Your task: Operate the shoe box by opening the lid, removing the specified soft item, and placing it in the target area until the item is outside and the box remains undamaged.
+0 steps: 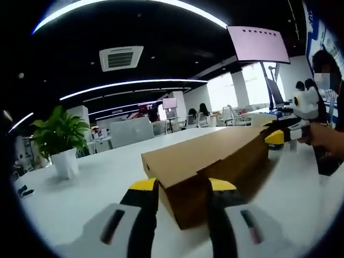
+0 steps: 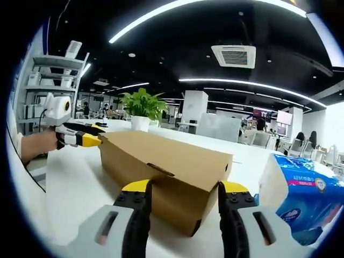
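Note:
A closed brown cardboard shoe box (image 1: 215, 153) lies lengthwise on the white table (image 1: 91, 183). My left gripper (image 1: 183, 185) is open, its yellow-tipped jaws standing on either side of the box's near corner. At the far end, my right gripper (image 1: 277, 137), held by a hand, points its tip at the lid edge. In the right gripper view the same box (image 2: 161, 158) runs away from me, and my right gripper (image 2: 185, 187) is open around its near end. My left gripper (image 2: 88, 138) meets the far end. The lid is down, so the contents are hidden.
A blue tissue pack (image 2: 301, 193) lies on the table just right of the box. A potted plant (image 1: 59, 137) in a white pot (image 2: 141, 122) stands further back. Shelves (image 2: 54, 86) rise behind the left hand. Desks, chairs and people fill the office beyond.

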